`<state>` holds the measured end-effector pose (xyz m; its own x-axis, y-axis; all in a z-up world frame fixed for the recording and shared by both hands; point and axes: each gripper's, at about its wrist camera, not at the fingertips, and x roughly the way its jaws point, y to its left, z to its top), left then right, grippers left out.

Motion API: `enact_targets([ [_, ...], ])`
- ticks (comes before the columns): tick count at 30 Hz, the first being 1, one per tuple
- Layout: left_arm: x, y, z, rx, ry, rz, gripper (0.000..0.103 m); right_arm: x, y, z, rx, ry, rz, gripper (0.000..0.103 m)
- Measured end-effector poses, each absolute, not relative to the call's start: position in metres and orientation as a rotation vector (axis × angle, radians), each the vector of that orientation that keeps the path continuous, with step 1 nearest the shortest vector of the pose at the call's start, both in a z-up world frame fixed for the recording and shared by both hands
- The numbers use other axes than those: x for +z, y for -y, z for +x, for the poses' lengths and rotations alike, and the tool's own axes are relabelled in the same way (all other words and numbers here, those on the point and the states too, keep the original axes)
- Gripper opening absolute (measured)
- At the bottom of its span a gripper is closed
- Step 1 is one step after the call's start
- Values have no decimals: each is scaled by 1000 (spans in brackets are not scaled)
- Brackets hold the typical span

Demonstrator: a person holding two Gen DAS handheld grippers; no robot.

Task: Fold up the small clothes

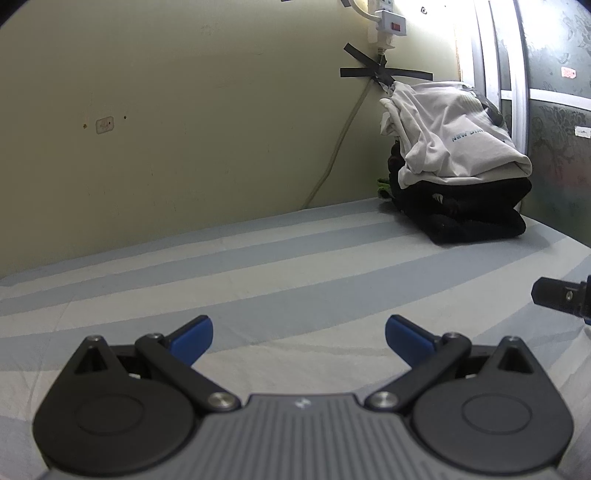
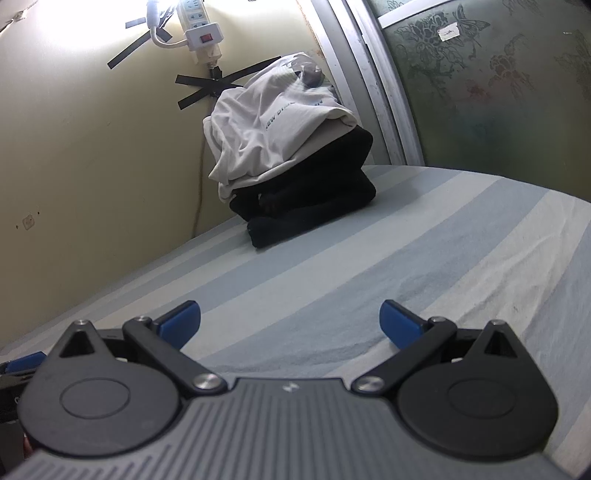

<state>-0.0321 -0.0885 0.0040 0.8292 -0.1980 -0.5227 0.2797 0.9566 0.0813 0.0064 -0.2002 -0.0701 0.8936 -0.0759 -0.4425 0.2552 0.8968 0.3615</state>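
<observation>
Basically a striped bedsheet (image 1: 295, 266) in pale blue and white fills the lower half of both views, bare in front of the grippers. Yellowish wall (image 1: 166, 110) behind it; only the right wrist view shows much of the frosted floral glass panel (image 2: 498, 92) and its metal frame on the right. Clothes pile (image 1: 458, 162) sits in the far corner where wall meets frame, well apart from both grippers: white printed T-shirt (image 1: 454, 133) draped on top of folded black garments (image 1: 476, 218). A bit of green fabric (image 1: 382, 186) pokes out at the pile's wall side, seen in left wrist view only. Power strip with red switch (image 2: 205, 35) hangs on the wall above the pile, cable held by black tape strips (image 1: 384, 72). Left gripper (image 1: 299, 338) low over the sheet, blue-tipped jaws spread wide, nothing between them. Right gripper (image 2: 290, 325) same: jaws wide apart, holding nothing. Left view catches the right gripper's black fingertip at its right edge; right view catches a blue tip of the left one at its left edge.
</observation>
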Motion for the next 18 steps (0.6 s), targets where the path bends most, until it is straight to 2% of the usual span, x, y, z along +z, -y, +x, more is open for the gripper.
enact_targets([
  [18, 3, 91, -31, -265, -565, 185, 103, -69, 200, 5, -175, -430, 434, 103],
])
